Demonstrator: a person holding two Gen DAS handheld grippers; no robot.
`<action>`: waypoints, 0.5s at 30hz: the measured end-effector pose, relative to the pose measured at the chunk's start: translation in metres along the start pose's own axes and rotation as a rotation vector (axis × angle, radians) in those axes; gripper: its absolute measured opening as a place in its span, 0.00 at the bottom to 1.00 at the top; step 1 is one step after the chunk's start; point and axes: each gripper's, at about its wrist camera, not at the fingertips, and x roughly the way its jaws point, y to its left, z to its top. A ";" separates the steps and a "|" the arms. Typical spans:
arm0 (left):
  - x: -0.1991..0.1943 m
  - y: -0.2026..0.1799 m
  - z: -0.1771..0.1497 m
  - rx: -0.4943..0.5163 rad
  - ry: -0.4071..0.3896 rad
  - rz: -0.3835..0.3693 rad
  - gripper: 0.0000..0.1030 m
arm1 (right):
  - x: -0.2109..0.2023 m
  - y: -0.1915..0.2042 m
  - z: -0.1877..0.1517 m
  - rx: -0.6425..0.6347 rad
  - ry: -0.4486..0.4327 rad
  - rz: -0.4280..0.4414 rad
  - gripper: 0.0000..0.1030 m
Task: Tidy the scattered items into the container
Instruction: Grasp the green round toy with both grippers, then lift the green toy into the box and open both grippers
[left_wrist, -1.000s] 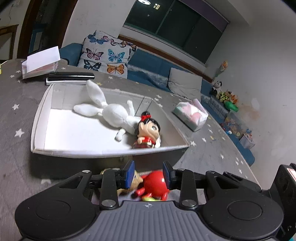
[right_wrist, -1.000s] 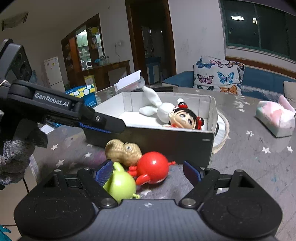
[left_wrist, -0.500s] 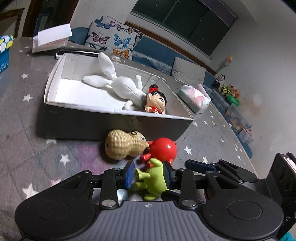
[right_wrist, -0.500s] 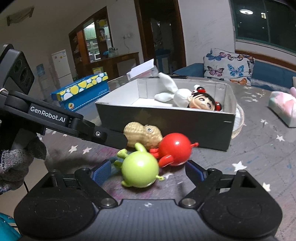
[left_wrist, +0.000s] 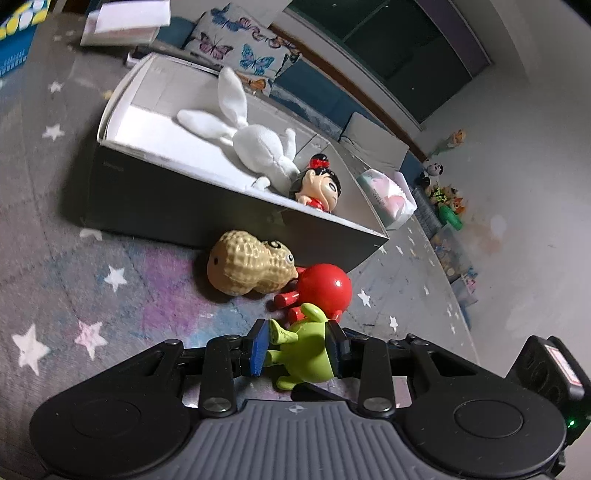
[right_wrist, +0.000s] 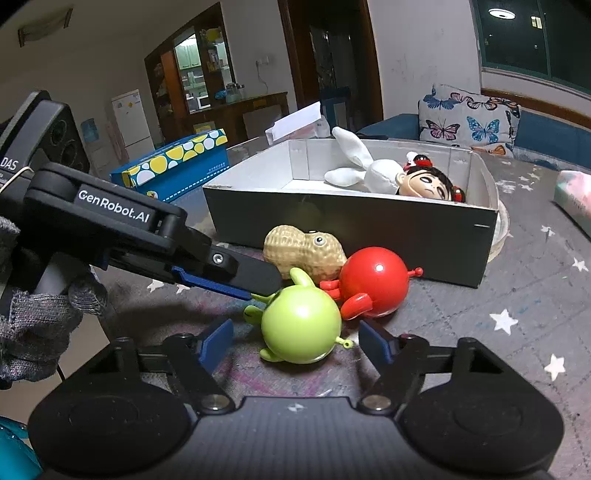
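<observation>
A green round toy (left_wrist: 306, 354) lies on the star-patterned mat between the fingers of my left gripper (left_wrist: 297, 347), which is open around it; I cannot tell if the pads touch. It also shows in the right wrist view (right_wrist: 301, 323), between the wide-open fingers of my right gripper (right_wrist: 295, 341). A red round toy (left_wrist: 325, 290) and a peanut toy (left_wrist: 249, 264) lie just beyond, against the grey box (left_wrist: 166, 210). The box holds a white rabbit plush (left_wrist: 251, 142) and a doll (left_wrist: 319, 188).
A pink tissue pack (left_wrist: 389, 194) lies right of the box. A blue dotted carton (right_wrist: 173, 164) and a white paper-topped box (left_wrist: 122, 24) stand beyond it. A sofa with a butterfly cushion (right_wrist: 467, 120) is behind.
My left gripper has drawn back from the box and come down around the green toy. My right gripper has also come closer to the green toy, staying wide open.
</observation>
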 end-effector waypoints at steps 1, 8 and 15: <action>0.001 0.001 0.000 -0.008 0.003 -0.002 0.34 | 0.001 0.000 0.000 0.000 0.002 0.001 0.71; 0.004 0.009 0.000 -0.050 -0.001 -0.026 0.34 | 0.004 0.000 -0.001 0.001 0.015 0.007 0.59; 0.002 0.008 -0.002 -0.034 -0.003 -0.027 0.34 | 0.002 -0.004 0.000 0.013 0.018 0.006 0.47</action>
